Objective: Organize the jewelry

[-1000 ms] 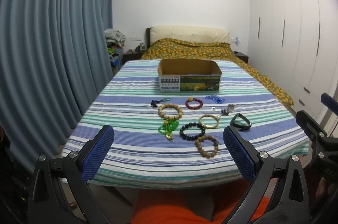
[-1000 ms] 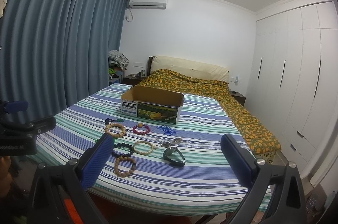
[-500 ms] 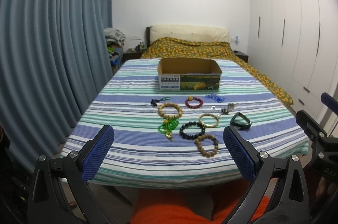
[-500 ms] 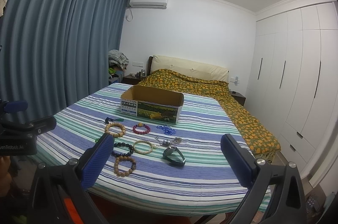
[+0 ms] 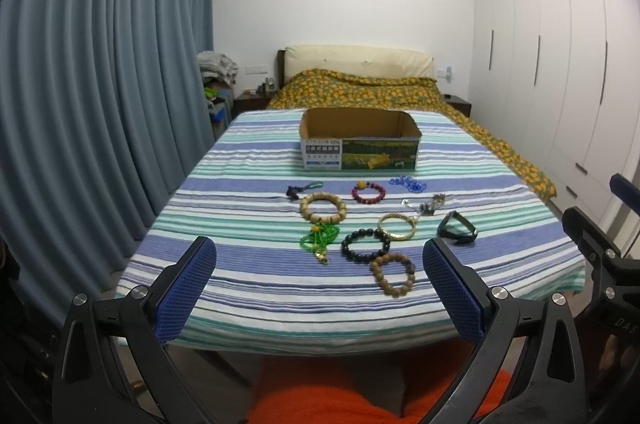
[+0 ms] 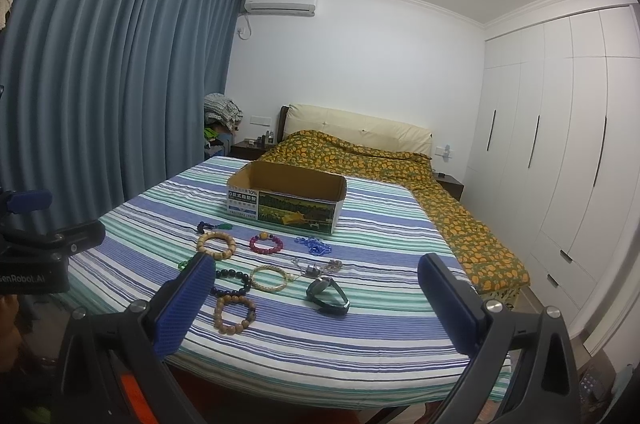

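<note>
Left wrist view: both tools spread, empty; wooden bead bracelet (image 5: 393,274) looks light, floppy, slippery, so pinch across one side.

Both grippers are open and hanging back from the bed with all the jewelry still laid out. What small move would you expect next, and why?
Probably the right gripper eases forward and down toward the dark wristband, the piece nearest it. Its jaws stand wide apart and hold nothing, the left gripper is likewise empty, and the cardboard box behind the pieces looks empty, though its floor is hidden.
</note>
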The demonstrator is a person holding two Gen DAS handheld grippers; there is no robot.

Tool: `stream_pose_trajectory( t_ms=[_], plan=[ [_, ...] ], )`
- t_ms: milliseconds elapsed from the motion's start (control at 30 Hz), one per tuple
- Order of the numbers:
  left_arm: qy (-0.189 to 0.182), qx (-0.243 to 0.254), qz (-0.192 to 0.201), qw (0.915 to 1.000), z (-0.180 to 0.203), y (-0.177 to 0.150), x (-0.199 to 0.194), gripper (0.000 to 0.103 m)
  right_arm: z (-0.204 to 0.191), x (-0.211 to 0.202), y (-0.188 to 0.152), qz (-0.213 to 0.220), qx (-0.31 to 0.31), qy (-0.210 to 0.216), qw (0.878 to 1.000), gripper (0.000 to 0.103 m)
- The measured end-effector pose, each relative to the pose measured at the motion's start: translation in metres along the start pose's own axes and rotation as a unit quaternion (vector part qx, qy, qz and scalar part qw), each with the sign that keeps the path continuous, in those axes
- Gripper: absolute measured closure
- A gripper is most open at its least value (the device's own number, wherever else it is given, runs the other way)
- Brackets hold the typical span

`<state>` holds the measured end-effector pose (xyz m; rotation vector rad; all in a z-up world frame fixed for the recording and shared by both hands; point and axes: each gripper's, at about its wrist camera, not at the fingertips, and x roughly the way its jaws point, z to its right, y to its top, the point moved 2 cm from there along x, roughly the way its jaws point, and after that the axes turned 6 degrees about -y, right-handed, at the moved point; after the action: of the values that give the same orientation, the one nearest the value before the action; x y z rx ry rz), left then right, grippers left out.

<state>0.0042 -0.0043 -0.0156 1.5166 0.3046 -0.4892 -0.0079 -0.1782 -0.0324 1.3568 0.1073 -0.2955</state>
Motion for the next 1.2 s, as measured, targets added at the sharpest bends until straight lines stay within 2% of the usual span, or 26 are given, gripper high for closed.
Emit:
stream_pose_trajectory(
  t_ms=[533, 733, 933, 1200],
  plan=[
    [0.001, 0.0, -0.004, 1.0, -0.002, 0.001, 0.0, 0.0, -0.001, 0.002, -0.001, 0.0, -0.001, -0.001, 1.0, 0.0],
    [0.019, -0.011, -0.008, 0.9997, -0.014, 0.002, 0.006, 0.0, -0.001, 0.002, 0.0, 0.001, 0.0, -0.001, 1.0, 0.0],
    [0.028, -0.029, -0.026, 0.9988, -0.034, 0.003, 0.026, 0.0, 0.006, 0.01, -0.003, -0.002, 0.008, -0.004, 1.0, 0.0],
    [0.017, -0.055, -0.079, 0.9952, -0.061, -0.004, 0.08, 0.0, 0.021, 0.05, -0.013, -0.042, 0.023, -0.012, 0.999, 0.0]
  ],
)
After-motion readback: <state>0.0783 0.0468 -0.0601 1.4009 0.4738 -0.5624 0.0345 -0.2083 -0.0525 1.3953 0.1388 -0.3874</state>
